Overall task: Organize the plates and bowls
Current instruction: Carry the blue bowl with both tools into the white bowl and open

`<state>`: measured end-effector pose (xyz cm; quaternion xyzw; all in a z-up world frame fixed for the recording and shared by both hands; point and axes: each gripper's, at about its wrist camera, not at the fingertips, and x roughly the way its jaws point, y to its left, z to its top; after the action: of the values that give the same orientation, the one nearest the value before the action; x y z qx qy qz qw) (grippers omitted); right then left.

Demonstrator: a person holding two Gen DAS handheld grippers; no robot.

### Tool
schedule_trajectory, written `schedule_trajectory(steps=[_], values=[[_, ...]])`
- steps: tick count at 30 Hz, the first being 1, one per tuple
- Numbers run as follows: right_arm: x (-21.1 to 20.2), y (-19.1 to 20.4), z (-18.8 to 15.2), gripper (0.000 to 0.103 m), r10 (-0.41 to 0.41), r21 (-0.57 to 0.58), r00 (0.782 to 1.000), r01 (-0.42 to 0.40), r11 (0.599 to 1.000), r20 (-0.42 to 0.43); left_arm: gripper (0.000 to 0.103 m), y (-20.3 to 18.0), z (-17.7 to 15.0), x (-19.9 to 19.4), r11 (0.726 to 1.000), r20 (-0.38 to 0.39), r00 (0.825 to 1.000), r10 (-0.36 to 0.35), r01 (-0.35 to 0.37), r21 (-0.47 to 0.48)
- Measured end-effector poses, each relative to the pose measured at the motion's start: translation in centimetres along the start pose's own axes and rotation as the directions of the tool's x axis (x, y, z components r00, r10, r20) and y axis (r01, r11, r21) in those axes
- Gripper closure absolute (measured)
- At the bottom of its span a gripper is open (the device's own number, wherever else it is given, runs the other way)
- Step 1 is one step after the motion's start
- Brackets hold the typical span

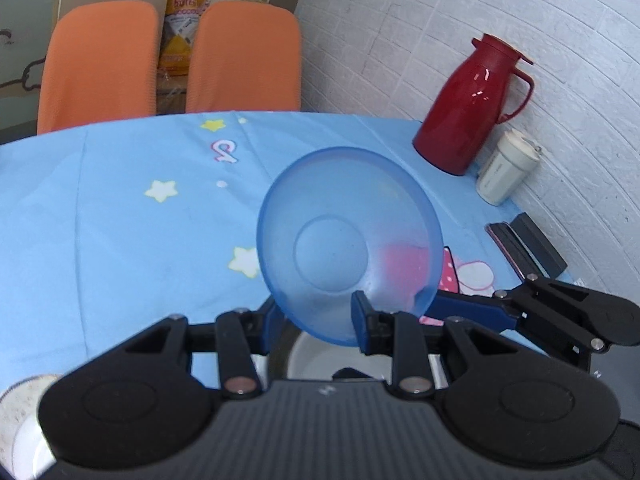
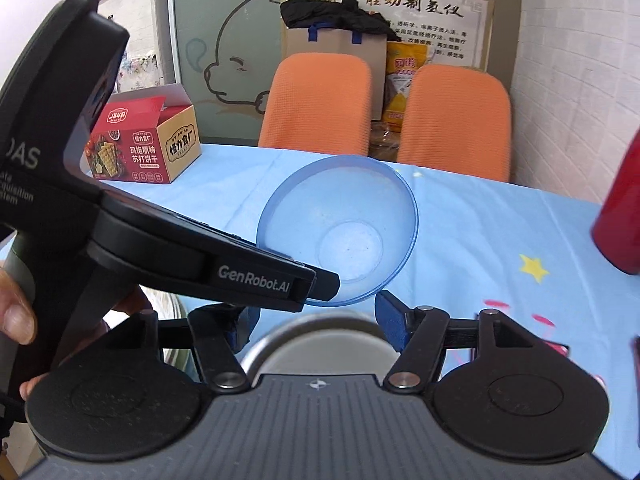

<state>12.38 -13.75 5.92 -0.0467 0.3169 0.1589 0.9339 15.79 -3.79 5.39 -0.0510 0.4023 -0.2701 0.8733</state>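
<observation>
Blue translucent bowl hangs tilted in the air above the tablecloth, its near rim pinched by my left gripper, one finger inside the rim and one outside. Directly below it, close under both grippers, sits a white bowl with a grey rim, likely the stacking target. My right gripper waits beside the left with its fingers spread wide, holding nothing. I judge the next move is a short drop, levelling the blue bowl onto the white one.
</observation>
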Motion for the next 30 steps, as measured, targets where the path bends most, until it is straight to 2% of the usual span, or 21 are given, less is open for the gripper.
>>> schedule_trajectory(steps=[6, 11, 13, 15, 17, 18, 19, 22, 25, 30], values=[[-3.3, 0.2, -3.4, 0.000, 0.000, 0.023, 1.000, 0.000, 1.000, 0.004, 0.074, -2.4, -2.9, -0.2, 1.000, -0.039, 0.999, 0.003, -0.002, 0.026], [-2.6, -0.4, -5.3, 0.000, 0.028, 0.067, 0.999, -0.026, 0.997, -0.027, 0.074, -1.8, -4.6, 1.8, 1.000, -0.126, 0.992, 0.027, -0.026, 0.010], [-1.9, -0.8, -5.8, 0.000, 0.046, 0.092, 0.998, -0.042, 0.995, -0.044, 0.073, -1.2, -4.9, 2.3, 0.999, -0.137, 0.990, 0.038, -0.038, -0.002], [-1.6, -1.1, -6.2, 0.000, 0.040, 0.097, 0.998, -0.035, 0.995, -0.051, 0.072, -1.0, -5.0, 2.3, 0.999, -0.132, 0.990, 0.039, -0.039, 0.001], [-1.5, -1.6, -6.7, 0.000, 0.042, 0.110, 0.998, -0.036, 0.993, -0.052, 0.059, -0.8, -4.9, 2.1, 1.000, -0.123, 0.992, 0.030, -0.031, -0.001], [-1.5, -1.9, -6.9, 0.000, 0.044, 0.123, 0.998, -0.038, 0.992, -0.052, 0.047, -0.7, -4.9, 1.8, 1.000, -0.114, 0.993, 0.014, -0.015, -0.003], [-1.6, -2.2, -7.3, 0.000, 0.044, 0.139, 0.998, -0.037, 0.990, -0.051, 0.040, -0.6, -4.9, 1.4, 1.000, -0.101, 0.995, 0.002, -0.003, -0.005], [-2.2, -3.2, -8.5, 0.000, 0.041, 0.174, 0.998, -0.033, 0.984, -0.044, 0.037, -0.7, -4.5, -0.1, 1.000, -0.047, 0.999, -0.015, 0.015, 0.007], [-3.2, -3.9, -9.3, 0.000, 0.037, 0.211, 0.999, -0.031, 0.977, -0.024, 0.034, -0.5, -4.2, -1.8, 1.000, 0.014, 1.000, -0.002, 0.002, 0.006], [-4.6, -4.6, -8.6, 0.000, 0.013, 0.236, 0.999, -0.024, 0.972, 0.048, 0.033, 0.3, -3.3, -3.0, 0.996, 0.070, 0.994, 0.086, -0.084, -0.021]])
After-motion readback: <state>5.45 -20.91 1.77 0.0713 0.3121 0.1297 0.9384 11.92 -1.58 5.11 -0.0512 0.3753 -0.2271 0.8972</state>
